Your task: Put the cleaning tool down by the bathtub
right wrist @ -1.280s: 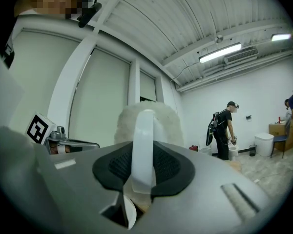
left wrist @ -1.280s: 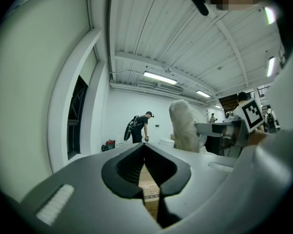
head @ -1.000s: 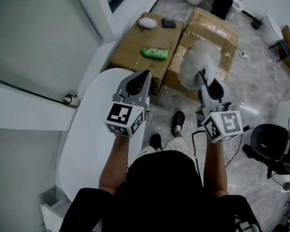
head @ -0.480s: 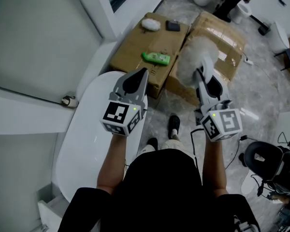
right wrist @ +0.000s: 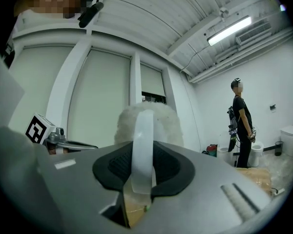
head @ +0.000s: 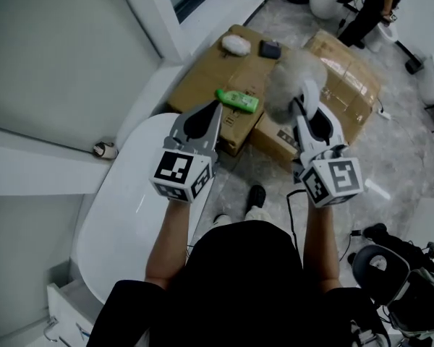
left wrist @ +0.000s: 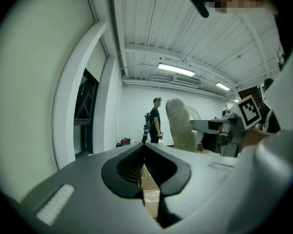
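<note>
The right gripper (head: pixel 308 113) gripped the fluffy cleaning tool (head: pixel 291 84) by its clear handle above the cardboard boxes (head: pixel 202 78) right of the bathtub (head: pixel 123 208), and would need to lower it gently beside the tub before releasing.

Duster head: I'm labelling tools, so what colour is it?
Off-white to pale grey; the duster head shows best in the head view.

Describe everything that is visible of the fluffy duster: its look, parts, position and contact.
The duster has a fluffy, off-white head that looks like soft wool, on a flat, translucent white plastic handle. It is held in the air, head forward. The right tool is shut on the handle; nothing else touches it. Seen from the head, it hangs over the cardboard boxes.
</note>
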